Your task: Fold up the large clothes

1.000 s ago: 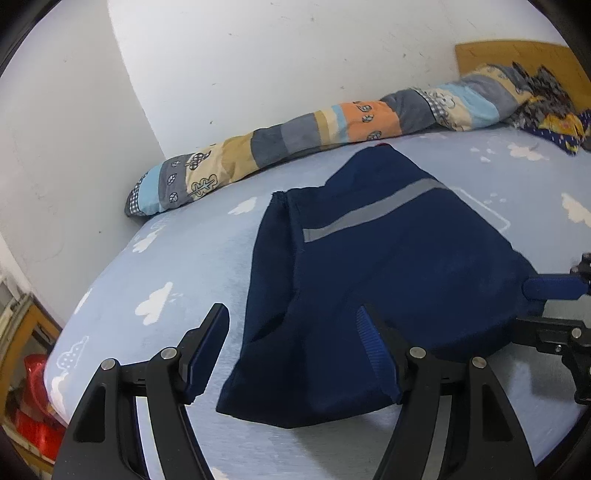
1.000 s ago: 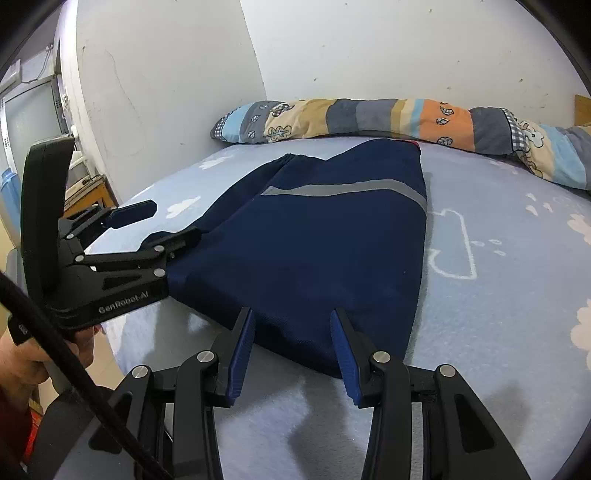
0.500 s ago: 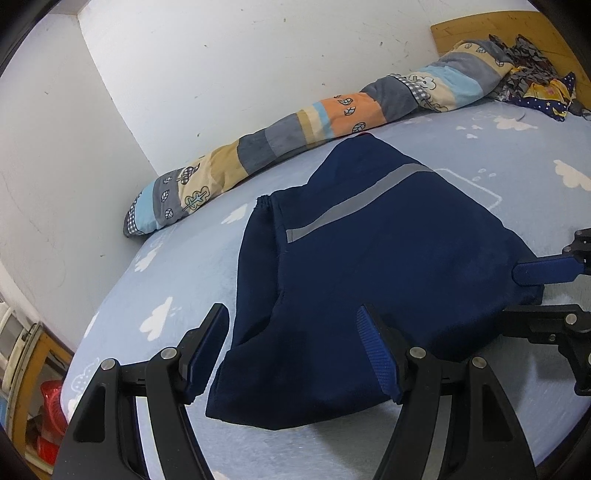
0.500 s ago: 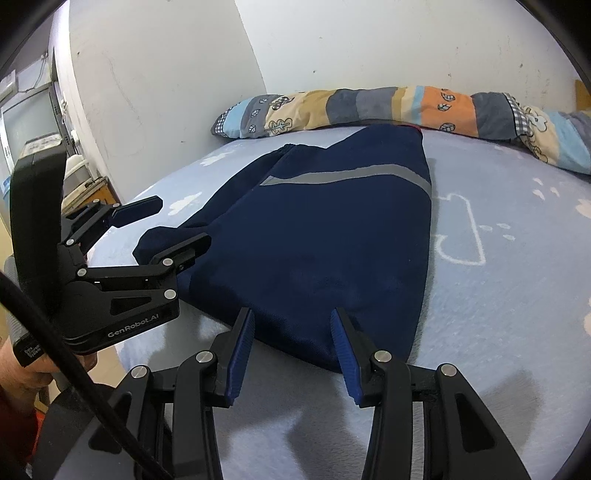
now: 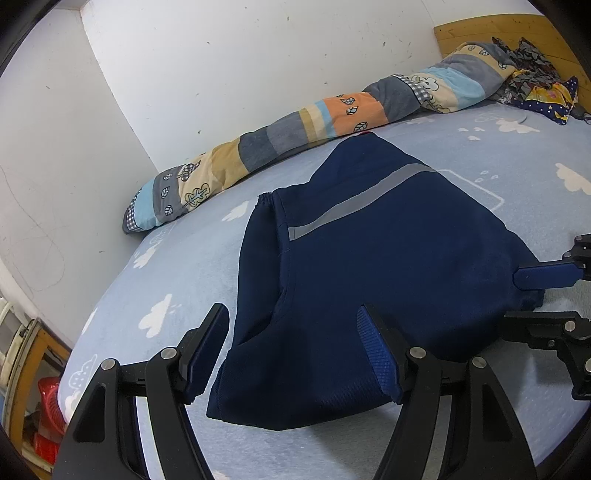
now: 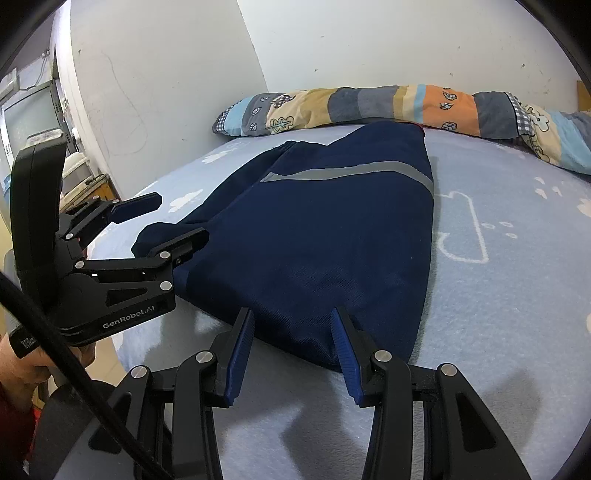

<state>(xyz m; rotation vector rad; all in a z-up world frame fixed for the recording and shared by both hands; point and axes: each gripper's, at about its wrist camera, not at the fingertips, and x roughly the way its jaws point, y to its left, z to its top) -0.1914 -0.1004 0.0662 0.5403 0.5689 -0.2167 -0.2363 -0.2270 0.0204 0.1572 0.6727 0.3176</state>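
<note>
Navy blue, with one grey stripe across it, the folded garment (image 5: 369, 280) lies flat on the pale blue cloud-print bedsheet (image 5: 184, 266), its far end close to the long patchwork bolster (image 5: 295, 136) that runs along the white wall. A heap of patterned clothes (image 5: 535, 85) sits at the bolster's far end, against a wooden headboard (image 5: 517, 33). No container with visible contents shows; only something red (image 5: 48, 391) beside the bed, too unclear to name.

The left gripper (image 5: 295, 350) hovers low over the near left corner of the garment, its jaws spread wide with nothing between them; the blue pads (image 5: 376, 354) stand on either side of the cloth's edge without pinching it. The right gripper (image 6: 291, 343) is likewise spread apart and empty, its tips framing the near hem at the garment's right corner. In the right wrist view the left gripper comes in from the side, one finger lying over the cloth, held by a hand (image 6: 22, 373) at the bottom left edge.
</note>
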